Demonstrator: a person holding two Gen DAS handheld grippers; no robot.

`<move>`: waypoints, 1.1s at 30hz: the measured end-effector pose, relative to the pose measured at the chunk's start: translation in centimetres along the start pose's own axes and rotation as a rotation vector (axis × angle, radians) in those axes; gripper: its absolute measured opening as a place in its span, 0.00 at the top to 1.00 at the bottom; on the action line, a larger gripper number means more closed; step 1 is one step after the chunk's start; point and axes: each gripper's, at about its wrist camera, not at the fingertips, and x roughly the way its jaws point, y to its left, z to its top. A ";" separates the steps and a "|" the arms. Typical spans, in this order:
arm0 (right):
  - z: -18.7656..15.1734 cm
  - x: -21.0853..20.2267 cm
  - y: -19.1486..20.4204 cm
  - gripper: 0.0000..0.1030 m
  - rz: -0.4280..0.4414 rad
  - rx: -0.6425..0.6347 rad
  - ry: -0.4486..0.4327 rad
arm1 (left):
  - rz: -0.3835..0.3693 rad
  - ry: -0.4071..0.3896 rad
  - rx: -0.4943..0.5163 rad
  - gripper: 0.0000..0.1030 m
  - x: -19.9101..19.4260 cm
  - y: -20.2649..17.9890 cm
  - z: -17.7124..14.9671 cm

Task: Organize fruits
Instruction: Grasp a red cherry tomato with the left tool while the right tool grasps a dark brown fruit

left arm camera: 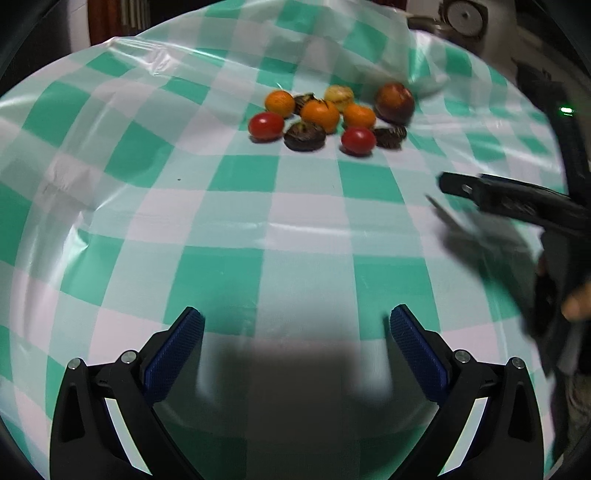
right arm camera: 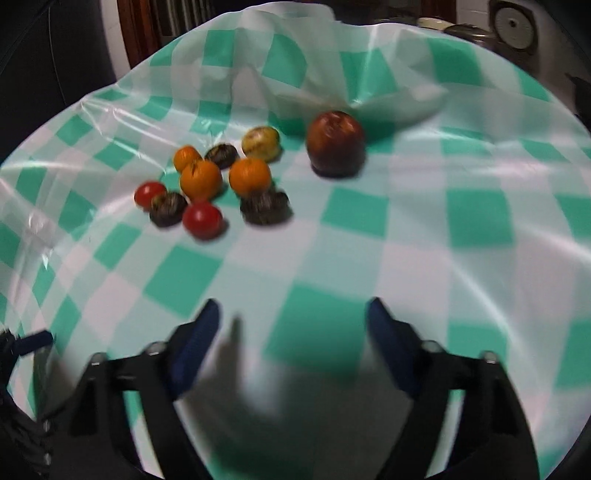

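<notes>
A cluster of fruit lies on the green-and-white checked tablecloth (left arm camera: pixel 236 206): a dark red apple (left arm camera: pixel 394 101), three oranges (left arm camera: pixel 320 115), two red tomatoes (left arm camera: pixel 266 125), three dark brown fruits (left arm camera: pixel 304 136) and a yellowish fruit (left arm camera: pixel 339 94). My left gripper (left arm camera: pixel 295 321) stands open and empty, well short of the cluster. In the right wrist view the apple (right arm camera: pixel 335 142) sits apart, right of the oranges (right arm camera: pixel 200 178) and tomatoes (right arm camera: pixel 201 219). My right gripper (right arm camera: pixel 293 314) is open with only cloth between its fingers. It reaches in from the right of the left wrist view (left arm camera: pixel 443 199).
The cloth bunches into a raised fold (right arm camera: pixel 295 74) behind the fruit. An appliance with a round dial (right arm camera: pixel 513 24) stands past the table's far right edge. A person's hand (left arm camera: pixel 576 306) holds the right gripper's handle. One left fingertip (right arm camera: pixel 35 341) shows at the lower left.
</notes>
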 end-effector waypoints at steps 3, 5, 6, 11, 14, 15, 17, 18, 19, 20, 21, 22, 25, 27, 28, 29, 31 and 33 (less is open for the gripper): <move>1.4 1.5 0.0 0.42 0.024 -0.027 0.007 | -0.015 -0.038 -0.019 0.05 -0.2 0.4 0.2; 2.5 2.7 0.4 0.53 0.039 -0.058 0.025 | -0.026 -0.046 -0.036 0.11 -0.2 0.5 0.3; 2.9 3.3 0.5 0.55 0.044 -0.069 0.036 | -0.030 -0.051 -0.047 0.14 -0.2 0.7 0.2; 4.7 5.3 1.3 0.63 0.063 -0.094 0.048 | -0.055 -0.073 -0.105 0.26 -0.6 1.6 0.0; 5.6 6.3 1.9 0.63 0.069 -0.114 0.051 | -0.049 -0.078 -0.093 0.26 -0.6 1.2 0.1; 5.8 6.5 2.2 0.63 0.066 -0.123 0.051 | -0.060 -0.078 -0.081 0.26 -0.6 0.9 0.2; 6.2 6.9 2.5 0.64 0.064 -0.135 0.052 | -0.088 -0.068 -0.053 0.26 -0.3 0.0 0.6; 6.2 6.9 2.5 0.65 0.068 -0.135 0.051 | -0.094 -0.065 -0.037 0.26 0.0 -0.7 1.1; 6.0 6.6 2.4 0.65 0.080 -0.134 0.040 | -0.094 -0.067 -0.025 0.26 0.3 -1.3 1.5; 5.8 6.0 2.1 0.66 0.091 -0.128 0.021 | -0.100 -0.068 -0.011 0.26 0.6 -1.9 2.0; 5.4 5.2 1.7 0.68 0.103 -0.110 -0.003 | -0.119 -0.064 0.002 0.26 1.2 -2.6 2.7; 5.2 4.5 1.1 0.86 0.115 -0.092 -0.008 | -0.132 -0.057 0.004 0.26 1.8 -3.1 3.3; 3.8 1.4 -0.8 0.88 0.092 -0.059 -0.059 | -0.168 -0.039 -0.004 0.26 4.0 -4.4 5.9; 2.5 0.1 -2.0 0.88 0.100 -0.048 -0.047 | -0.162 -0.025 -0.012 0.27 5.5 -4.9 7.5; 1.8 -0.1 -2.4 0.84 0.104 -0.054 -0.030 | -0.161 -0.025 -0.014 0.27 6.0 -5.1 8.3; 1.1 -0.4 -2.5 0.68 0.092 -0.074 -0.015 | -0.164 -0.022 -0.015 0.27 6.5 -5.3 9.0; 0.1 -1.1 -2.8 0.36 0.055 -0.107 -0.026 | -0.132 -0.025 -0.001 0.27 7.9 -6.1 10.5; -0.5 -1.6 -3.1 0.35 0.021 -0.139 -0.036 | -0.121 -0.023 0.025 0.30 9.0 -6.8 11.8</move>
